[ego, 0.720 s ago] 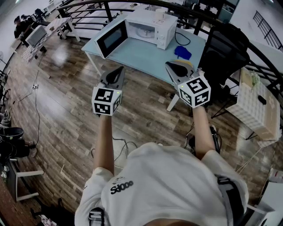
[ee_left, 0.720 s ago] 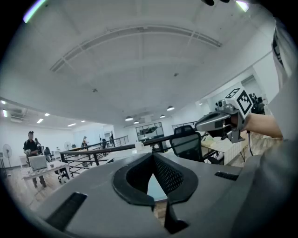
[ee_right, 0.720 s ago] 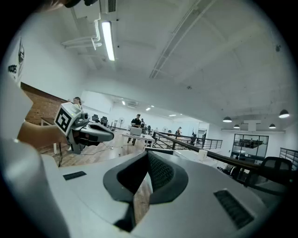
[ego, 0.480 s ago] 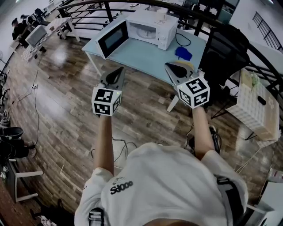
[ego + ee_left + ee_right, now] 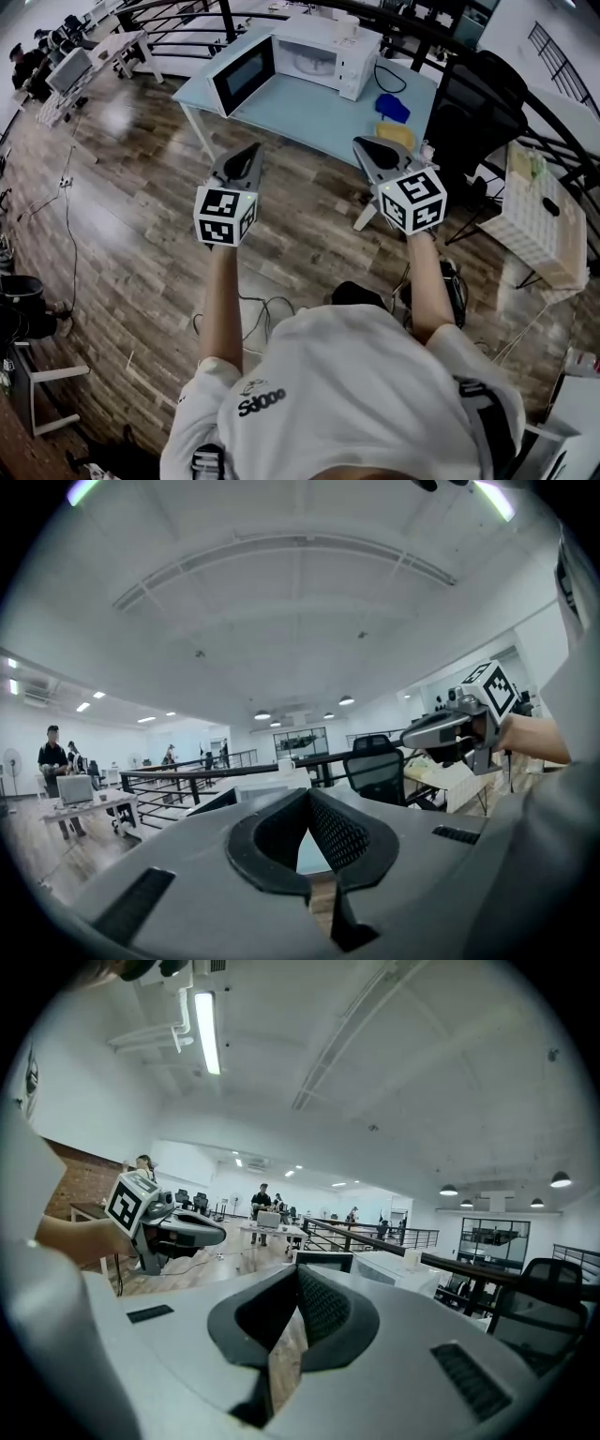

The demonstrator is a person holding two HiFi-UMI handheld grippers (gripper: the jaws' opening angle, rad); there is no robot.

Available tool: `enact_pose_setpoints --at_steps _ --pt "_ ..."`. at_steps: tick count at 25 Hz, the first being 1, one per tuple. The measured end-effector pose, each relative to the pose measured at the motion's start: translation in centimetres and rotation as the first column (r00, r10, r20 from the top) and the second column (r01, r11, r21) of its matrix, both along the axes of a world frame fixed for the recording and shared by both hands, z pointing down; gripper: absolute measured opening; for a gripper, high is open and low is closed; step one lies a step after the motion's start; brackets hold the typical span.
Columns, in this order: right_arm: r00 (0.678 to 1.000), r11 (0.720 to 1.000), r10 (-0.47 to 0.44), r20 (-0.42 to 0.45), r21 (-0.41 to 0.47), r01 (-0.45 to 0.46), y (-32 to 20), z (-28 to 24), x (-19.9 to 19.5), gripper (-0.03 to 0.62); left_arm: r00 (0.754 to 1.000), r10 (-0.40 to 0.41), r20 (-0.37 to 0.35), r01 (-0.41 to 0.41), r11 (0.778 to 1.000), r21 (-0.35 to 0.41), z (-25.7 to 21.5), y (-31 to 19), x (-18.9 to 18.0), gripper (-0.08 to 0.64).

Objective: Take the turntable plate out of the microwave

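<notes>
The white microwave stands at the far end of a light blue table, its door swung open to the left. Inside it the pale turntable plate shows dimly. My left gripper and right gripper are held side by side over the wooden floor, short of the table, both shut and empty. In the left gripper view the shut left gripper hides most of the microwave. The right gripper view looks past the right gripper to the microwave.
A blue thing and a yellow thing lie on the table's right part. To the right of the table are a black office chair and a white crate. Cables lie on the floor. People sit at desks far left.
The head view has shifted a little, so the yellow thing now shows past the right gripper. Both grippers stay shut in the same pose.
</notes>
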State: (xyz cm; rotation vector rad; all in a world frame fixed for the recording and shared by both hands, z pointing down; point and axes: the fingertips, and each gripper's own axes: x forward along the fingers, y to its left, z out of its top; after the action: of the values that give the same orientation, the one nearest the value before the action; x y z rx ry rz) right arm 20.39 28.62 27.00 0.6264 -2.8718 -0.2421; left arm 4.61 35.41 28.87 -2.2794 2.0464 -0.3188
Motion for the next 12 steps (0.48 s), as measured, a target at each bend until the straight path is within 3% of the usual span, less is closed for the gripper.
enact_pose_setpoints --at_steps 6,12 --pt "1.0 1.0 0.005 0.018 -0.013 -0.005 -0.7 0.3 -2.4 0.006 1.0 0.009 0.002 -0.009 1.0 0.003 0.2 -0.8 -1.9 0.017" --pt "0.999 0.999 0.006 0.053 -0.045 -0.003 -5.4 0.2 -5.1 0.006 1.0 0.015 0.006 -0.015 1.0 -0.019 0.4 -5.2 -4.1 0.017"
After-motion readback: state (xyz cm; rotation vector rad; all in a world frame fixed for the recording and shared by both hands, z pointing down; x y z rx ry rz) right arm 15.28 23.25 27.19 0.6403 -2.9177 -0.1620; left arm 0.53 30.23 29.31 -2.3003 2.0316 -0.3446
